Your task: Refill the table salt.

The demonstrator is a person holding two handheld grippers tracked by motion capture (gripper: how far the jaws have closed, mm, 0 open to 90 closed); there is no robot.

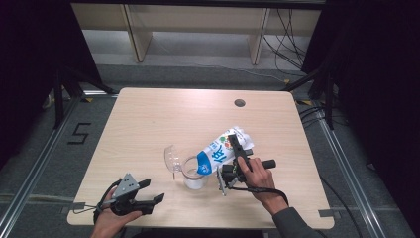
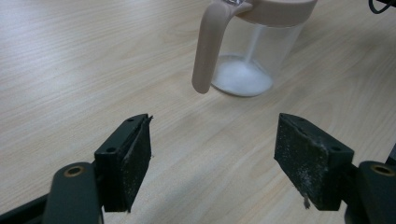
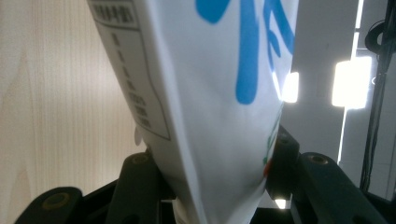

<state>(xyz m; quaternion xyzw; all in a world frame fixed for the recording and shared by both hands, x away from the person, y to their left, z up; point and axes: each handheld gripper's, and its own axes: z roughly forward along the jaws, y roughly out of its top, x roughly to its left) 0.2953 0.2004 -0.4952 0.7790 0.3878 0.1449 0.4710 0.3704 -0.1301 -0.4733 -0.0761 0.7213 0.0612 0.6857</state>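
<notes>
A white and blue milk carton (image 1: 221, 148) is tilted over a clear jug (image 1: 193, 174), its top end down at the jug's mouth. My right gripper (image 1: 237, 145) is shut on the carton's upper body; in the right gripper view the carton (image 3: 210, 93) is pinched between the jaws of the right gripper (image 3: 212, 175). The jug (image 2: 254, 56) has a beige rim and handle (image 2: 205, 51), and a little white milk (image 2: 240, 78) lies at its bottom. My left gripper (image 1: 152, 190) rests open near the table's front left, pointing at the jug, and nothing is between the jaws of the left gripper (image 2: 212, 154).
The jug's clear lid (image 1: 172, 157) hangs open on its left side. The wooden table (image 1: 148, 114) has a round cable hole (image 1: 239, 103) at the back right. A black cable (image 1: 267, 191) loops by the right wrist.
</notes>
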